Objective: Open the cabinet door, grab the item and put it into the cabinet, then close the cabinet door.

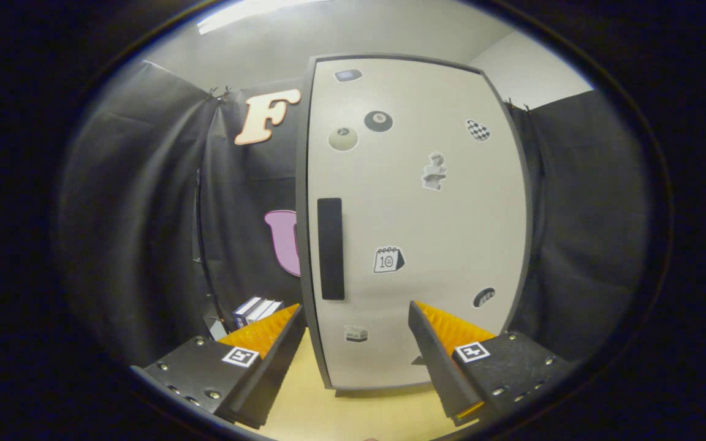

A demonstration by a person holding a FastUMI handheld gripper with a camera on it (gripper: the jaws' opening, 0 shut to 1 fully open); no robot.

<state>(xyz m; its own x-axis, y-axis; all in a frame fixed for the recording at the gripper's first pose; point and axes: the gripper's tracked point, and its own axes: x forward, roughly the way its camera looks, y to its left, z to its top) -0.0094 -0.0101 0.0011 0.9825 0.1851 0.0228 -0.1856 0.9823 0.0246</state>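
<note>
A tall white cabinet (414, 220) with a dark frame stands just ahead of my fingers, its door shut and dotted with small stickers. A black vertical handle (330, 248) sits near the door's left edge. My gripper (356, 315) is open, its fingers spread wide in front of the door's lower part with nothing between them. A small box with blue and white sides (257, 310), likely the item, lies on the table to the left of the cabinet, partly hidden behind my left finger (267, 331).
The cabinet stands on a light wooden tabletop (353, 410). Black cloth walls (138, 214) close in on the left, behind and right. A pale ceiling with a light strip (249, 12) is overhead.
</note>
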